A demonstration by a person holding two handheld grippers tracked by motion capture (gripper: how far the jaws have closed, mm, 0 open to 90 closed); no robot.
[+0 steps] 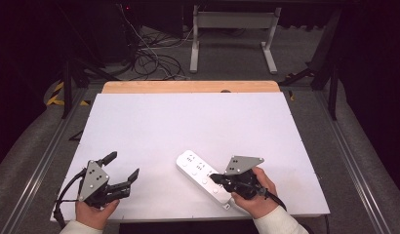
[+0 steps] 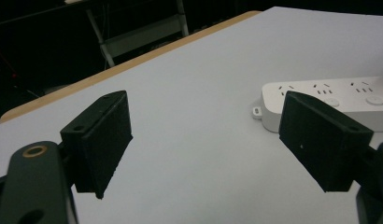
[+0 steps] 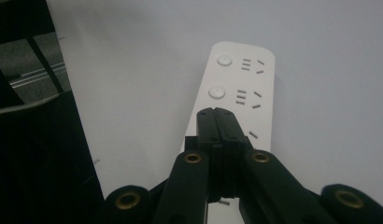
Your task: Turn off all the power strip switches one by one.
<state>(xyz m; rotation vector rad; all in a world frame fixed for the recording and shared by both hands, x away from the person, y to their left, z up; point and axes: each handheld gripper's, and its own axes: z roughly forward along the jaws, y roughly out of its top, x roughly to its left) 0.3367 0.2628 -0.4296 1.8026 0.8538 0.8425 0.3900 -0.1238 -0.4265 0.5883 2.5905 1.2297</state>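
Note:
A white power strip (image 1: 203, 178) with several sockets and round buttons lies at an angle on the white table top (image 1: 188, 126), near the front edge. My right gripper (image 1: 213, 177) is shut, its two jaws pressed together right over the strip's third button; in the right gripper view the closed tips (image 3: 216, 113) cover that spot on the strip (image 3: 236, 88). My left gripper (image 1: 124, 165) stands open at the front left, nothing between its jaws. The left gripper view has the strip (image 2: 329, 100) beyond the right jaw.
A wooden board edge (image 1: 190, 87) runs along the table's far side. Beyond it on the floor are cables (image 1: 149, 53) and a white table frame (image 1: 232, 34). Metal rails (image 1: 39, 161) flank the table.

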